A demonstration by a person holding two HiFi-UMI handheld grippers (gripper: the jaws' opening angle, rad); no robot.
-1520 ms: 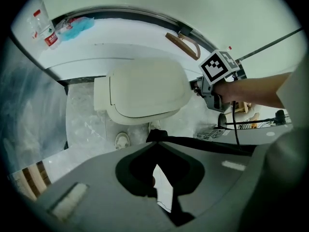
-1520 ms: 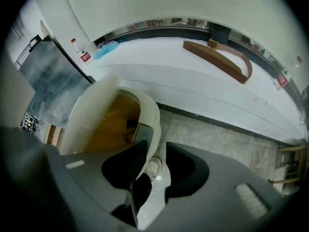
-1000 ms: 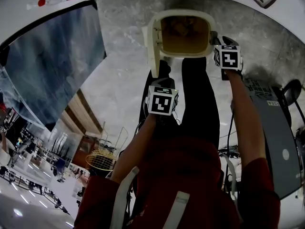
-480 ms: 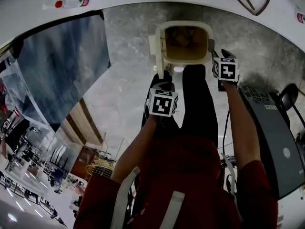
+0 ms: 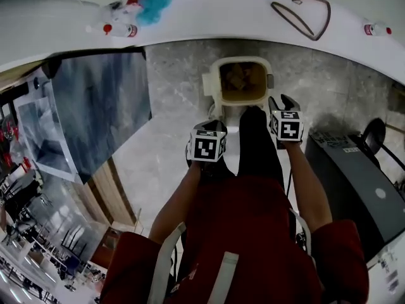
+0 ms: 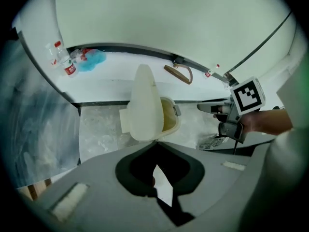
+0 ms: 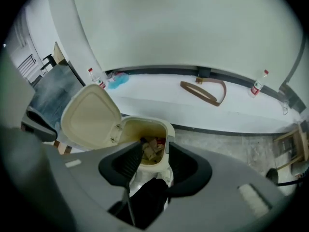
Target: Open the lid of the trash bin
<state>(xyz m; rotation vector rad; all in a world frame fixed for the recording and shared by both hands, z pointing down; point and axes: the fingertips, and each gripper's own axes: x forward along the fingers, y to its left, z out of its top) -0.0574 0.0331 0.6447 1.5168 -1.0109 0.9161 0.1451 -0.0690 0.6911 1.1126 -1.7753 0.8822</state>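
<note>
The cream trash bin (image 5: 242, 81) stands on the marble floor with its lid (image 5: 212, 84) swung up on the left and rubbish showing inside. In the right gripper view the lid (image 7: 91, 117) leans back beside the bin mouth (image 7: 149, 134). My right gripper (image 5: 283, 106) hovers off the bin's right rim; its jaws have just been opening and stand open, empty (image 7: 154, 151). My left gripper (image 5: 207, 141) hangs near the lid's front edge (image 6: 145, 103), apart from it, with its jaws shut on nothing (image 6: 155, 146).
A curved white ledge (image 5: 221, 11) behind the bin carries bottles (image 5: 117, 27), a blue bundle (image 5: 152, 5) and a brown strap loop (image 5: 304, 8). A grey machine (image 5: 354, 189) stands to the right, a glass panel (image 5: 101, 106) to the left. My black-trousered legs (image 5: 256, 144) stand before the bin.
Both grippers have lifted and drawn back from the bin. The right one has left the bin's right rim. The bin looks smaller and farther off, its lid still up.
</note>
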